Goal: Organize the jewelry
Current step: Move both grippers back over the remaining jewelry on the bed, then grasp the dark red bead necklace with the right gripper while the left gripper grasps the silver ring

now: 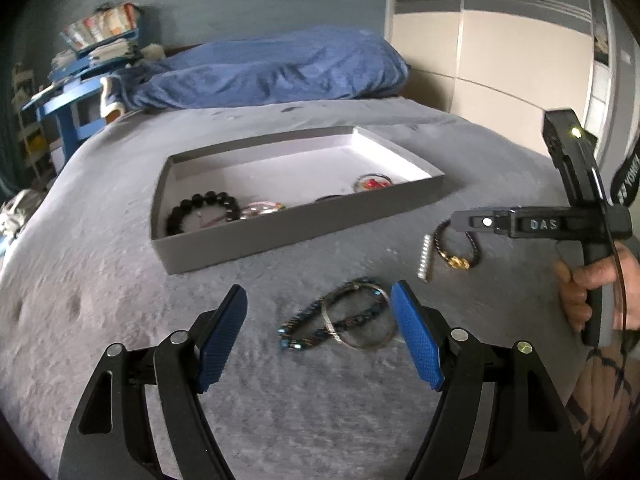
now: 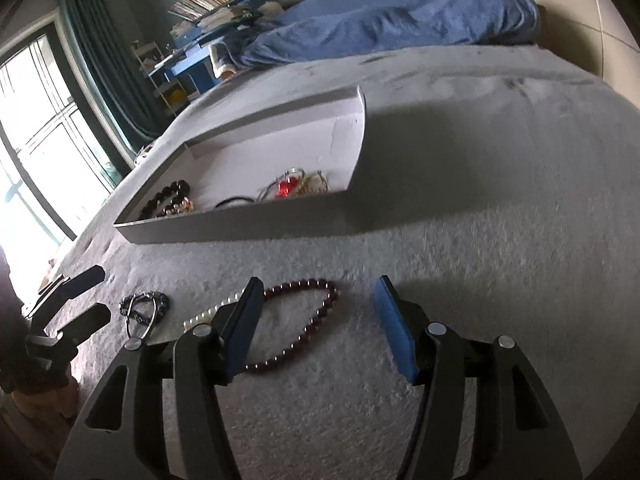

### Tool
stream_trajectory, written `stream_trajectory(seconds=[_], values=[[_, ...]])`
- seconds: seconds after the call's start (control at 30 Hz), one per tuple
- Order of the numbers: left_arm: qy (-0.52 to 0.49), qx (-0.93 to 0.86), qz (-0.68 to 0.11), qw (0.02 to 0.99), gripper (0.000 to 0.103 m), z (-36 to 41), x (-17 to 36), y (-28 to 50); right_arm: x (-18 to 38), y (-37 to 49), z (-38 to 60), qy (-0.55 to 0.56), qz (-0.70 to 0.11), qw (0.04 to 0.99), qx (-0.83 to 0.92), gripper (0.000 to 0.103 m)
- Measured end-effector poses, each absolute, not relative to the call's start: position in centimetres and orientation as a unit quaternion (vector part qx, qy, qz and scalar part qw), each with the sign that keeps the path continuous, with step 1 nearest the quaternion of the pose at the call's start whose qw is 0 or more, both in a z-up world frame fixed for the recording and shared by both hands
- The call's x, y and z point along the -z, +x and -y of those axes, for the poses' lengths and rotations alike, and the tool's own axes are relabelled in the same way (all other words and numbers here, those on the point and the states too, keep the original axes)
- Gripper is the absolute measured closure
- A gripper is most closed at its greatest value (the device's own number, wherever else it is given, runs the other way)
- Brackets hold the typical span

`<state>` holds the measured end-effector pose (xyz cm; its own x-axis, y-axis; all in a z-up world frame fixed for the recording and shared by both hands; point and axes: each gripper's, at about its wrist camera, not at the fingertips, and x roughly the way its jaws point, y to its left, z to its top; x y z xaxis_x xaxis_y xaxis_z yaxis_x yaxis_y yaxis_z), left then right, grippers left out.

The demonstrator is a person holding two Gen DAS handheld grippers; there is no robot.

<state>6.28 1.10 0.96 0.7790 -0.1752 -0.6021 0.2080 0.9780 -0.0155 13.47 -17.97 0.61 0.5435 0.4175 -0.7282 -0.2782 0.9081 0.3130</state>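
Observation:
A shallow grey box (image 1: 280,236) (image 2: 240,228) lies on the grey bed cover with a black bead bracelet (image 1: 202,210), a pinkish bracelet (image 1: 262,209) and a red-stone piece (image 1: 372,183) (image 2: 289,186) inside. My left gripper (image 1: 320,320) is open, low over a blue beaded bracelet and silver bangle (image 1: 340,320) (image 2: 144,308). My right gripper (image 2: 318,320) is open above a dark red bead bracelet (image 2: 308,320). A pearl strand (image 1: 426,258) (image 2: 208,312) and a dark cord bracelet with gold clasp (image 1: 460,256) lie beside it.
A blue blanket (image 1: 272,68) is heaped at the bed's far end. A blue cluttered shelf (image 1: 80,80) stands at left, and a window with a dark curtain (image 2: 48,128). A cream wardrobe (image 1: 500,40) is at right.

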Motion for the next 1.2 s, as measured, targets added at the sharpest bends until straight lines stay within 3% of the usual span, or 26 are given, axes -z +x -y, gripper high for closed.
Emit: stream_trajectory(seconds=[0.2,0.5,0.83,1.13,1.2], values=[[0.066,0.129,-0.328,0.933,0.028,0.7,-0.5,6.3,-0.4,13.6,18.1,0.082,-0.441,0.871,-0.201,0.043],[0.071,0.142,-0.375,0.913,0.052,1.2,0.6,7.7,-0.3,13.7,17.9,0.072,-0.443,0.87,-0.204,0.039],[0.063,0.152,-0.377,0.911,0.056,1.0,0.8,7.7,-0.3,13.7,17.3,0.056,-0.445,0.87,-0.205,0.037],[-0.026,0.146,-0.338,0.93,0.056,-2.0,-0.1,6.9,-0.3,13.4,16.8,0.041,-0.446,0.87,-0.206,0.037],[-0.034,0.141,-0.337,0.93,0.056,-2.2,-0.1,7.0,-0.2,13.5,16.8,0.041,-0.447,0.87,-0.203,0.043]])
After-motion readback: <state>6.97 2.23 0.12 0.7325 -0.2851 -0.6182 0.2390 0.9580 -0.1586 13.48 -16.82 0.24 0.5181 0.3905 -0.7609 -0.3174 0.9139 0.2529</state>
